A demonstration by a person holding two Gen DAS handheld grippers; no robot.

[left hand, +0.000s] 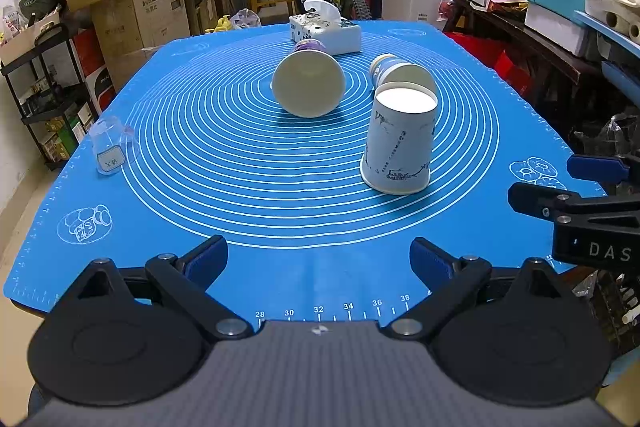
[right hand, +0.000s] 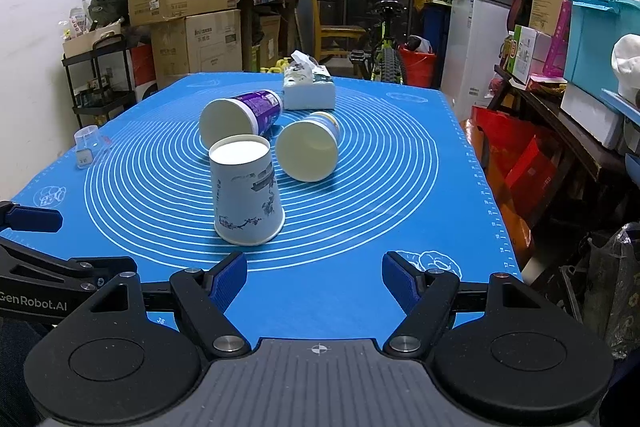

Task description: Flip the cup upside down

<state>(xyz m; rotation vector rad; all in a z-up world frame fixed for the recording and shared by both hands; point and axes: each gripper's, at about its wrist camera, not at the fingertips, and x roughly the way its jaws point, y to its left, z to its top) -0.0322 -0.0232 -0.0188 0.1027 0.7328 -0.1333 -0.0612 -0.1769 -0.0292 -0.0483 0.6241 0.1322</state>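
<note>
Both grippers hover over the near edge of the counter with their fingers spread wide and nothing between them: the left gripper [left hand: 318, 259] and the right gripper [right hand: 314, 277], side by side. Just ahead of them a white paper cup with an ink-style print [right hand: 247, 193] stands upside down on the blue baking mat [right hand: 360, 211], mouth on the mat and base up. Behind it two more paper cups lie on their sides with mouths toward the grippers, a purple-banded cup [right hand: 240, 115] and a blue-banded cup [right hand: 310, 149]. Near the far edge sits a tissue box [right hand: 309, 89]. By the left edge an inverted clear plastic cup [left hand: 110, 147] rests.
</note>
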